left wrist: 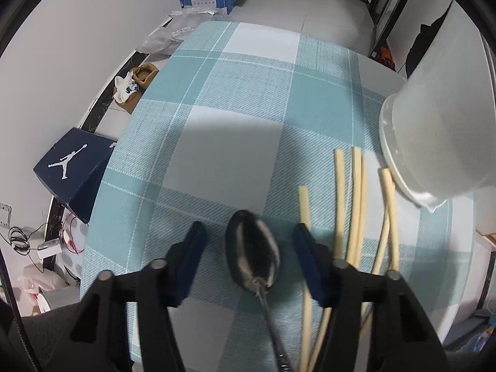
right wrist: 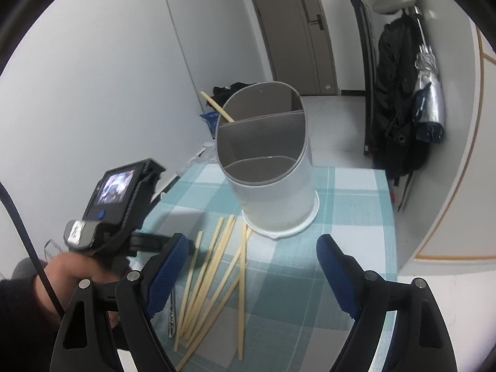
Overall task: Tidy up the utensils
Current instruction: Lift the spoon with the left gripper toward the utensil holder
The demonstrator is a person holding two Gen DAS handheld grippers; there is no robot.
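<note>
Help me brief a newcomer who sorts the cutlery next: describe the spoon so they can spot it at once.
On the table with the teal and white checked cloth, look to the left of the tall white utensil holder and the loose pale chopsticks lying beside it. The spoon lies flat just left of those sticks, between the left gripper's blue pads. It is the only dark, shiny metal piece there.
</note>
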